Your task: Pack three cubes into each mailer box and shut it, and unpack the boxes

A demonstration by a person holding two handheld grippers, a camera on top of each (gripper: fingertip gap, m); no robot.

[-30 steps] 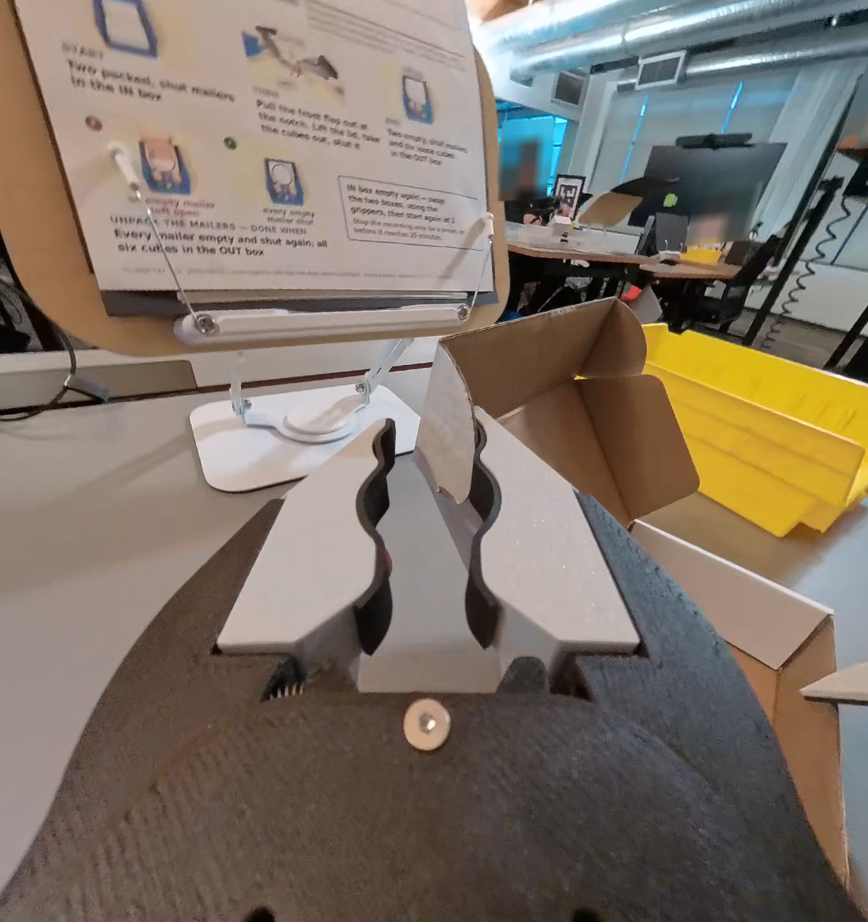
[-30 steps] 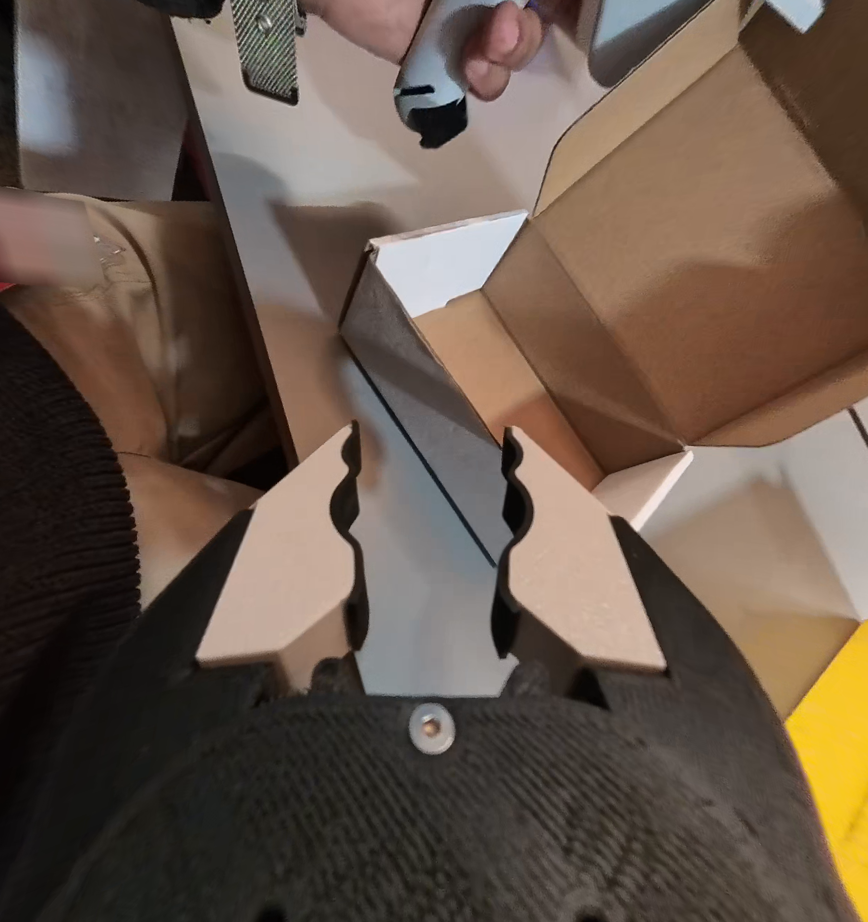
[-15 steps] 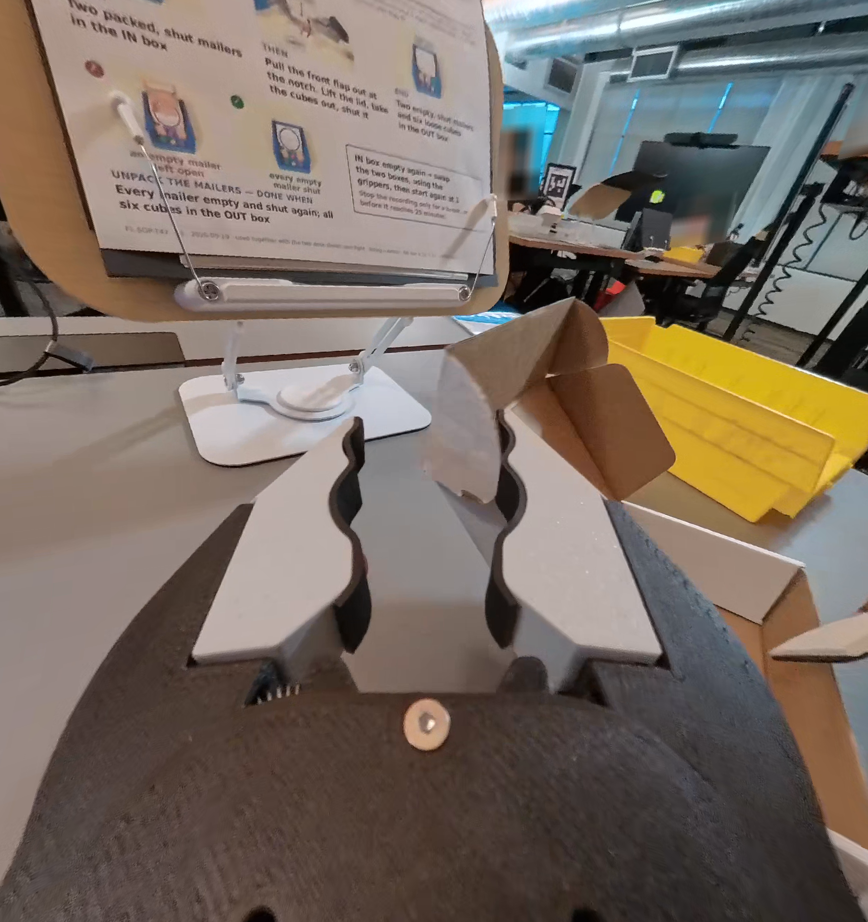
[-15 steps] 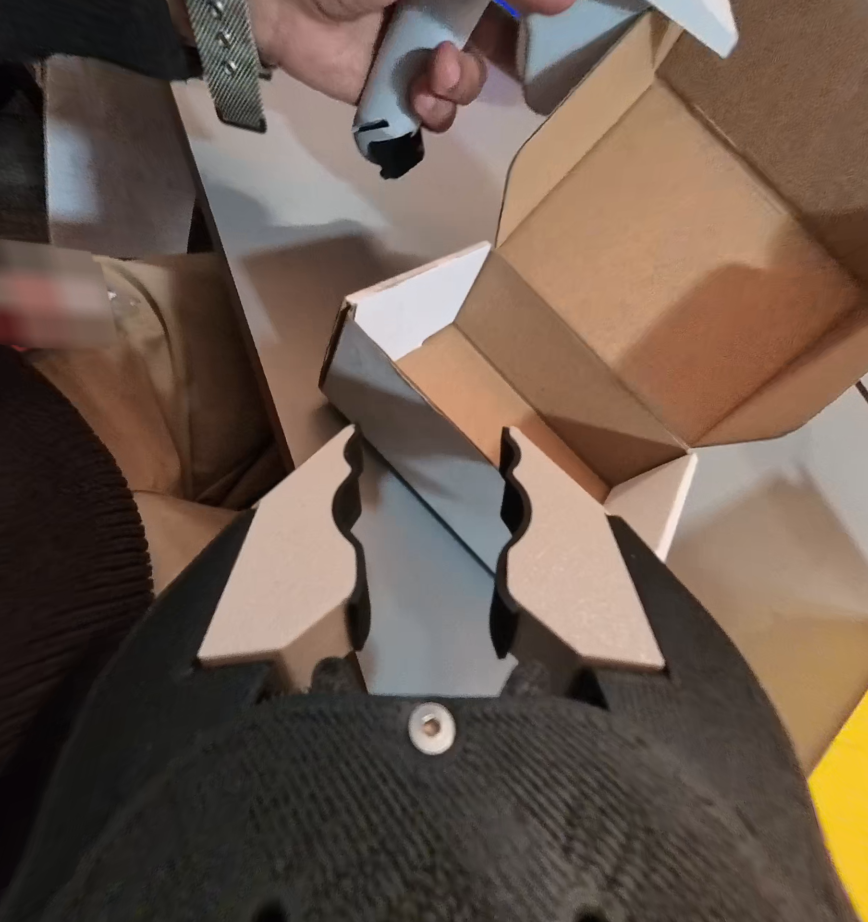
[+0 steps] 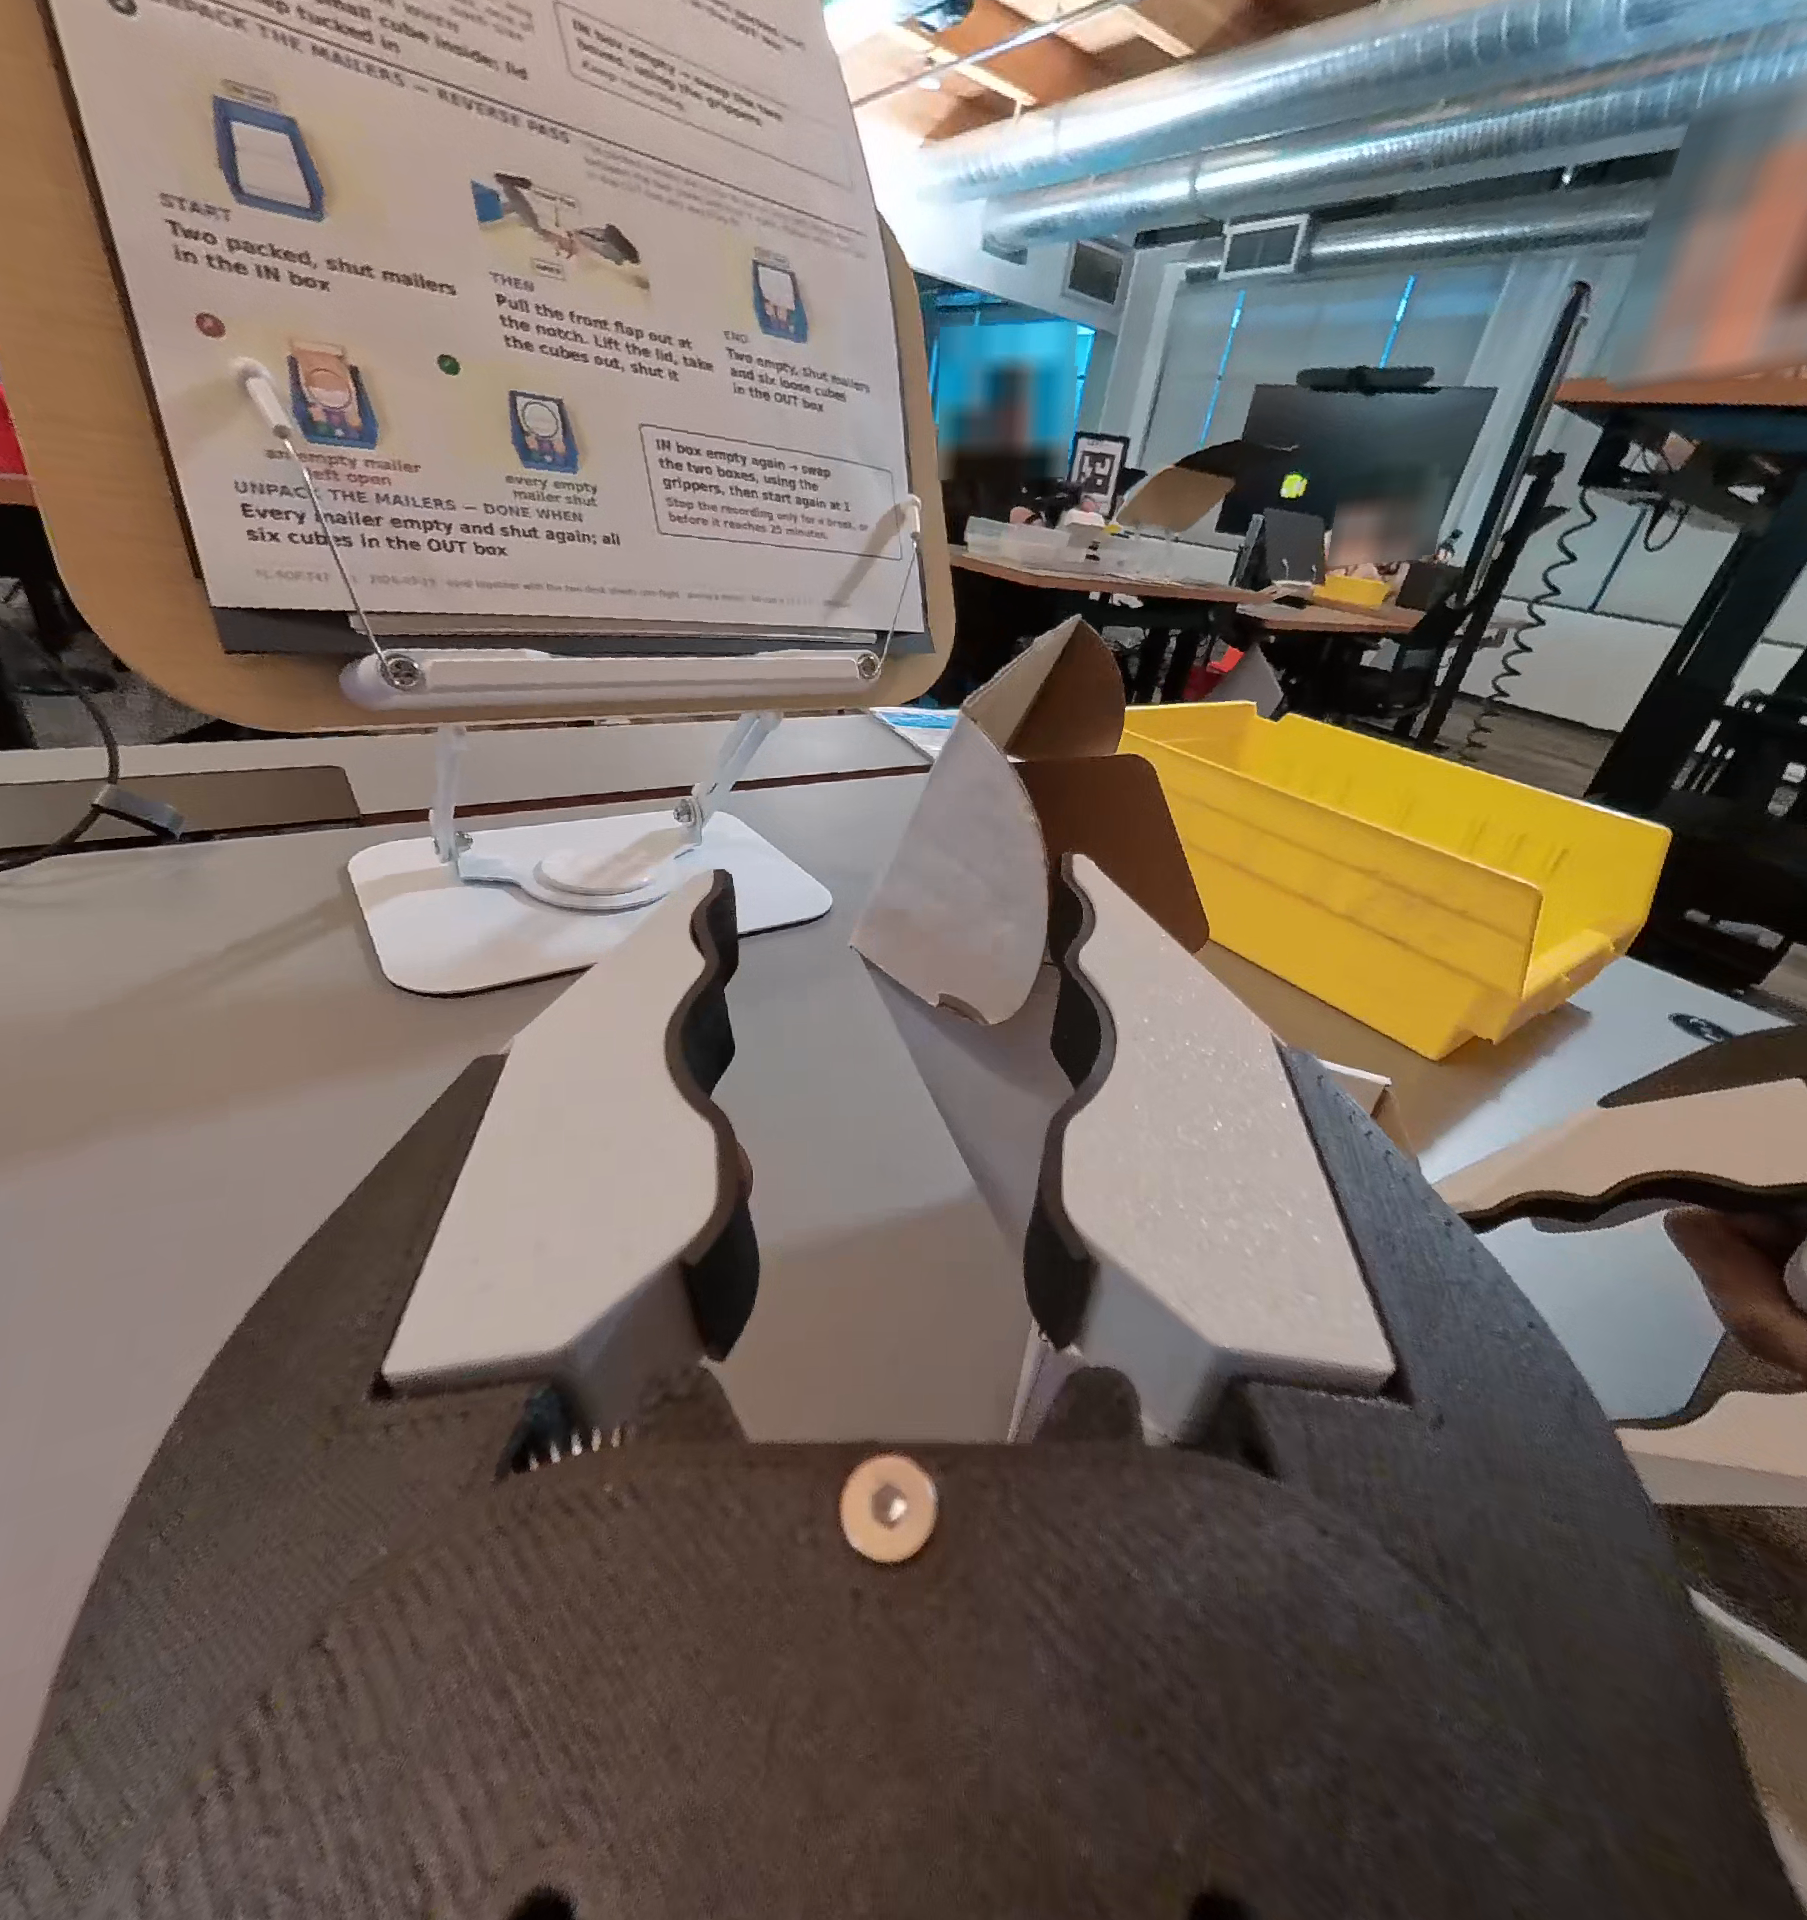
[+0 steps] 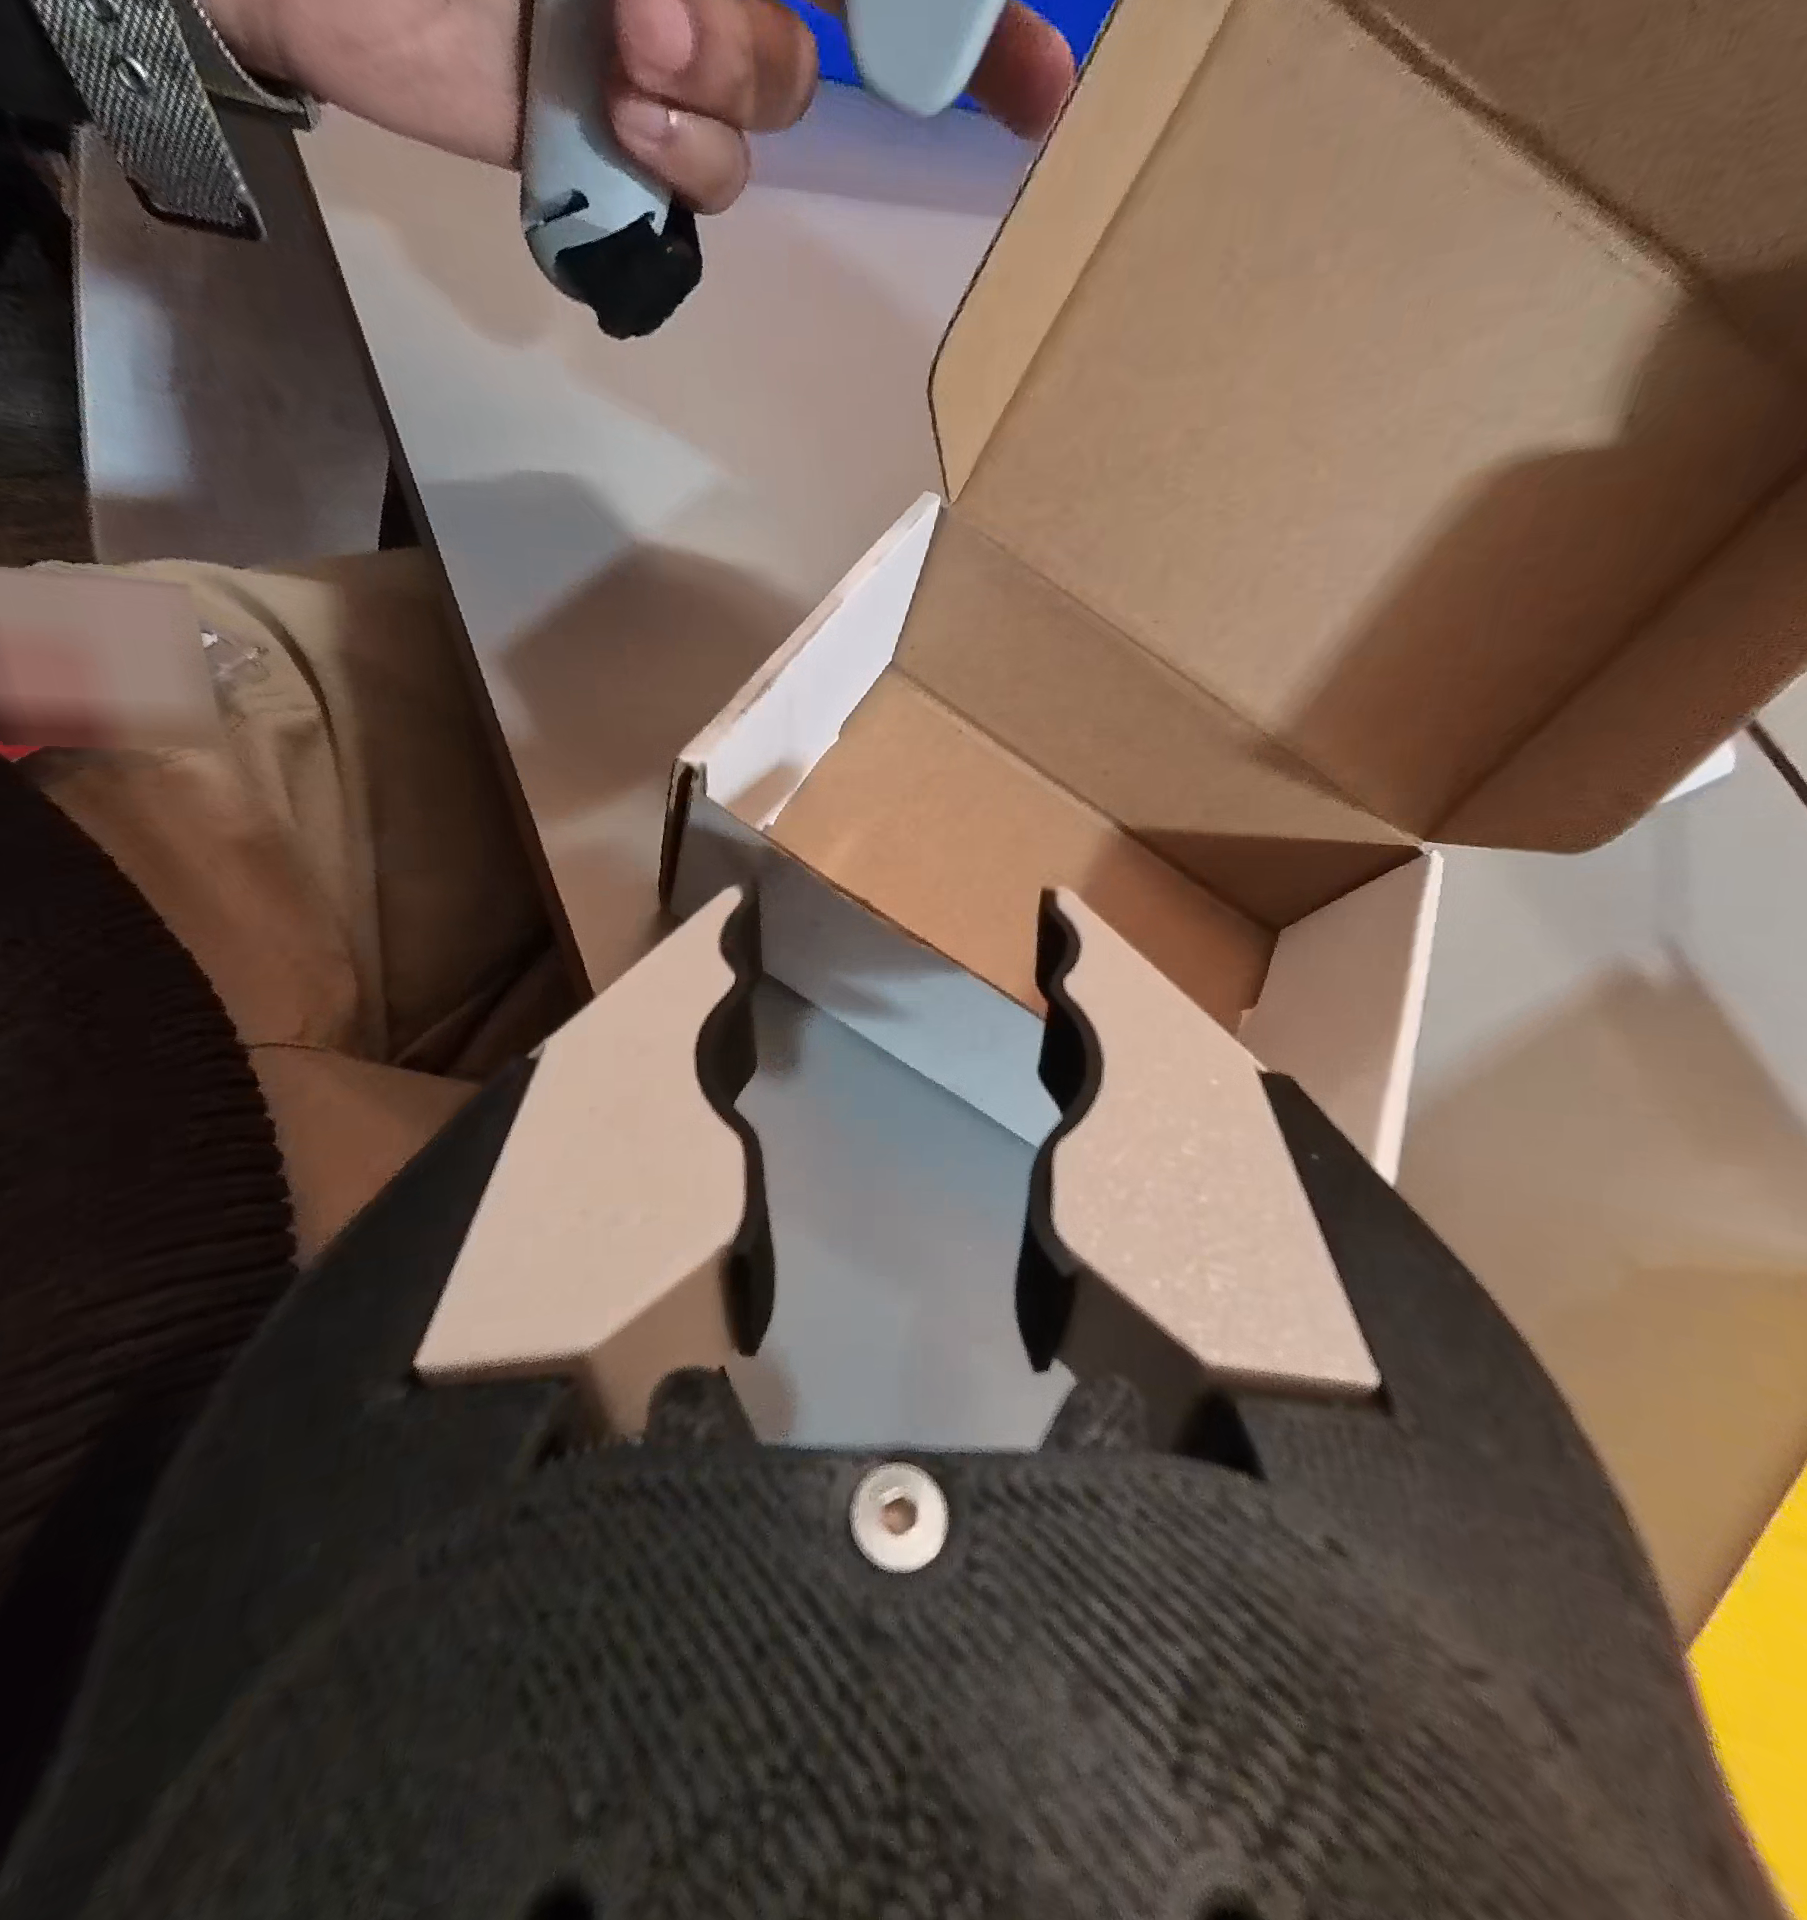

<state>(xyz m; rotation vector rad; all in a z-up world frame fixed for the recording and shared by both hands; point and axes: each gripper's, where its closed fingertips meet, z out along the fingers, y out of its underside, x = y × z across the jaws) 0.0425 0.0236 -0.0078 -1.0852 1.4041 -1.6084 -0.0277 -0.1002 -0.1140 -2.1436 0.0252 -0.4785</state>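
Note:
An open mailer box (image 6: 1335,997), white outside and brown inside, stands on the table with its lid (image 6: 1346,468) raised. No cubes show in the part of its inside that I see. My right gripper (image 6: 891,900) is open, with the box's white front wall (image 6: 878,997) between its fingertips. My left gripper (image 5: 894,878) is open. The lid's rounded side flap (image 5: 966,904) stands between its fingertips, close against the right finger. The right gripper also shows at the right edge of the left wrist view (image 5: 1709,1164).
A yellow bin (image 5: 1398,862) sits on the table beyond the box and shows again in the right wrist view (image 6: 1792,1662). An instruction sheet on a stand (image 5: 525,364) rises at the back left. A hand (image 6: 608,135) holds the left gripper's handle. The table's near edge (image 6: 463,675) borders the person's lap.
My left gripper's jaws have widened and let go of the lid flap. The lid has turned edge-on in the left view. My right gripper has moved closer over the box's front wall.

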